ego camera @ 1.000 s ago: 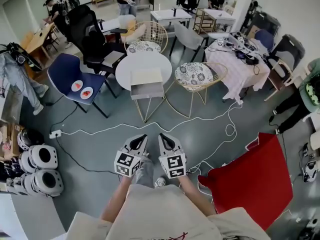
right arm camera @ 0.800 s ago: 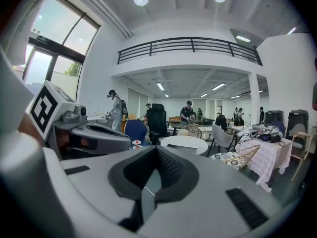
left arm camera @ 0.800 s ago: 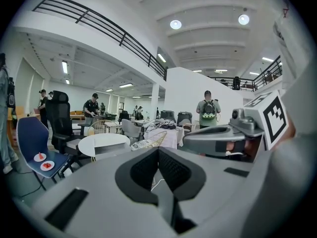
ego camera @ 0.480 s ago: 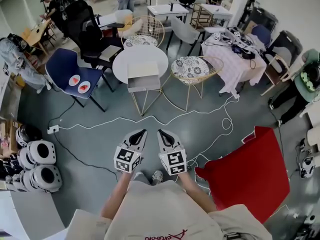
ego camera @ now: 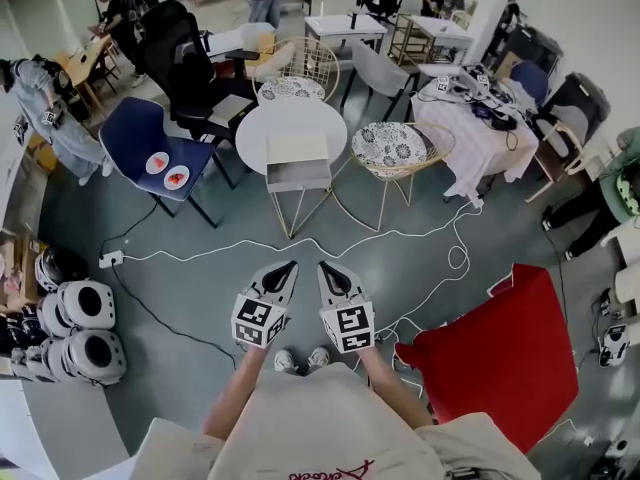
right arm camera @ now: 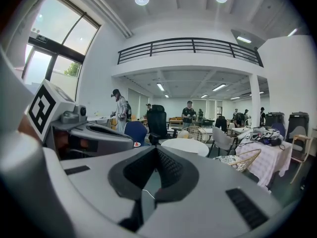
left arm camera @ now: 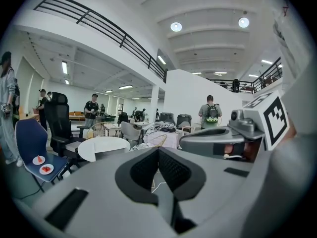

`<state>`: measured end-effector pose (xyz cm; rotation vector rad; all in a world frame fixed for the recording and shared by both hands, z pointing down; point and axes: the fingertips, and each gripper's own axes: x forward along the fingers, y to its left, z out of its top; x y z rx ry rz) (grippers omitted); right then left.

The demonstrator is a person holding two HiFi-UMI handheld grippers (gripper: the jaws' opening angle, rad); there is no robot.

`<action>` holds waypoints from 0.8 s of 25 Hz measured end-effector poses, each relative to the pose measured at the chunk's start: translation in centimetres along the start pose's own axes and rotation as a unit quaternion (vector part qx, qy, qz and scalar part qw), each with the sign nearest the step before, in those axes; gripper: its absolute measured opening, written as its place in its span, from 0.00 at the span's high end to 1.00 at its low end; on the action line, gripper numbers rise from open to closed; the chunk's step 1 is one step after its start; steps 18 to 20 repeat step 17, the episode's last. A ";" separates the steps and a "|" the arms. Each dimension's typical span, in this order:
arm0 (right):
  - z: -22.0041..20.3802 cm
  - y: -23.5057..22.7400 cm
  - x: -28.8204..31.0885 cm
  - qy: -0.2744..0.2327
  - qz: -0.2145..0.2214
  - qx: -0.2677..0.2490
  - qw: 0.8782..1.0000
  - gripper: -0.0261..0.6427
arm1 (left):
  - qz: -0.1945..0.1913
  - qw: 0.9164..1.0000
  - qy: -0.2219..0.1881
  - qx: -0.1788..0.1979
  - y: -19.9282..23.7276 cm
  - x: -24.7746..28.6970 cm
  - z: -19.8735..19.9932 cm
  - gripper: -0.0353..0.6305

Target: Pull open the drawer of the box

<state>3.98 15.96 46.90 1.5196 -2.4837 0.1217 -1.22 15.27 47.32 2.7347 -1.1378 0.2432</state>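
The box (ego camera: 296, 162) stands on a round white table (ego camera: 290, 118) well ahead of me, with a cream top and a grey drawer front facing me. Both grippers hang side by side over the grey floor, far short of the table. My left gripper (ego camera: 289, 266) is shut with nothing in it, and so is my right gripper (ego camera: 323, 267). In the left gripper view its jaws (left arm camera: 158, 152) meet, and the table with the box (left arm camera: 110, 154) lies far beyond. The right gripper (right arm camera: 157, 150) view shows the table (right arm camera: 187, 145) in the distance.
A blue chair (ego camera: 155, 148) stands left of the table, a wire chair with a patterned cushion (ego camera: 392, 150) to its right. A white cable (ego camera: 300, 246) crosses the floor between me and the table. A red sheet (ego camera: 505, 353) lies at right, white helmets (ego camera: 80, 328) at left. People stand behind.
The head view has swayed a little; the grippers stay side by side and shut. A person in grey at the far left has walked on.
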 end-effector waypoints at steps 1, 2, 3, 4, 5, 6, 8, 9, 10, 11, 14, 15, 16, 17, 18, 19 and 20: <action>-0.2 0.0 0.1 0.002 -0.001 0.001 1.000 0.94 | 0.000 1.000 -0.001 0.000 0.1 -0.1 0.0 0.93; -0.3 0.1 0.2 0.003 -0.001 0.001 1.000 0.94 | 0.000 1.000 -0.001 0.000 0.3 -0.2 0.0 0.93; -0.3 0.2 0.3 0.003 -0.001 0.000 1.000 0.94 | 0.001 1.000 -0.002 -0.001 0.4 -0.3 0.0 0.93; -0.1 0.3 0.4 0.003 -0.001 -0.002 1.000 0.94 | 0.001 1.000 -0.002 -0.001 0.6 -0.4 -0.1 0.93; 0.0 0.4 0.6 0.002 -0.001 -0.004 1.000 0.94 | 0.002 1.000 -0.002 -0.003 0.8 -0.4 -0.1 0.93; 0.0 0.5 0.7 0.003 -0.002 -0.005 1.000 0.94 | 0.002 1.000 -0.002 -0.005 1.0 -0.4 -0.1 0.93; -0.3 0.7 0.8 0.007 -0.002 -0.005 1.000 0.94 | 0.002 1.000 -0.004 -0.012 1.2 -0.4 -0.2 0.93; -0.5 0.8 0.8 0.011 -0.001 -0.005 1.000 0.94 | 0.002 1.000 -0.004 -0.015 1.2 -0.4 -0.2 0.93; -0.8 0.9 0.8 0.015 -0.001 -0.004 1.000 0.94 | 0.001 1.000 -0.004 -0.016 1.1 -0.4 -0.3 0.93; -0.9 0.9 0.8 0.017 -0.001 -0.004 1.000 0.94 | 0.000 1.000 -0.003 -0.016 1.0 -0.3 -0.4 0.93; -1.0 0.7 0.9 0.017 -0.002 -0.002 1.000 0.94 | -0.001 1.000 -0.003 -0.015 0.8 -0.2 -0.4 0.93; -0.9 0.6 0.9 0.016 -0.002 -0.001 1.000 0.94 | -0.002 1.000 -0.003 -0.014 0.9 -0.1 -0.4 0.93; -0.8 0.5 1.0 0.016 -0.002 0.000 1.000 0.94 | -0.002 1.000 -0.003 -0.013 0.9 0.0 -0.3 0.93; -0.6 0.5 1.1 0.014 -0.002 0.000 1.000 0.94 | -0.002 1.000 -0.003 -0.013 1.0 0.0 -0.3 0.93; -0.6 0.5 1.1 0.014 -0.002 0.000 1.000 0.94 | -0.002 1.000 -0.003 -0.013 1.0 0.0 -0.3 0.93; -0.6 0.5 1.1 0.014 -0.002 0.000 1.000 0.94 | -0.002 1.000 -0.003 -0.013 1.0 0.0 -0.3 0.93; -0.6 0.5 1.1 0.014 -0.002 0.000 1.000 0.94 | -0.002 1.000 -0.003 -0.013 1.0 0.0 -0.3 0.93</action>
